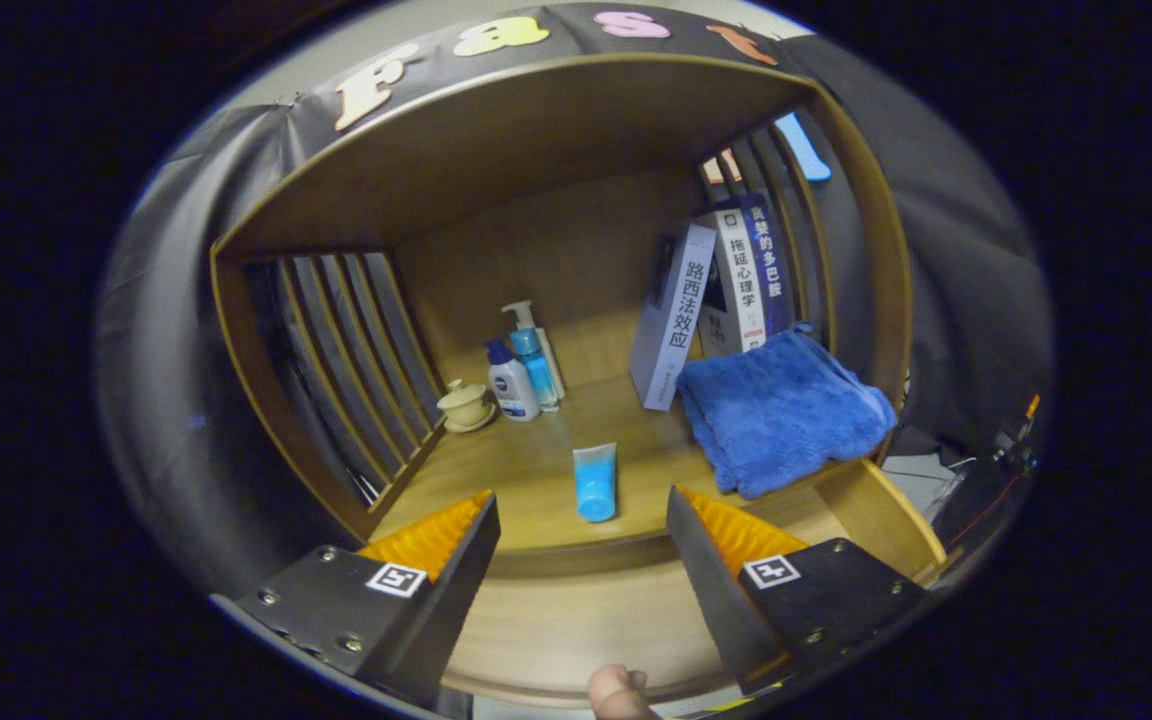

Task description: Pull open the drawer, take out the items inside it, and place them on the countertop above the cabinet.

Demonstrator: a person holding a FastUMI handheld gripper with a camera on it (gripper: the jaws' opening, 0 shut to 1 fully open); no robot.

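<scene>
My gripper [581, 500] is open, its fingers spread wide and holding nothing. Just ahead of them, in line with the gap, a small blue tube [594, 482] lies on the wooden countertop [526, 470] with its cap toward me. Neither finger touches it. Below the countertop's front edge, between the fingers, is a pale wooden surface [576, 620] of the cabinet. I cannot tell whether it is the drawer's front or its inside. A person's fingertip [618, 692] shows beneath it.
A folded blue towel [781, 410] lies on the countertop's right side. Three books [726, 290] lean behind it. Back left stand two pump bottles [526, 370] and a lidded cup on a saucer [466, 405]. Slatted side walls [356, 340] and a wooden top enclose the shelf.
</scene>
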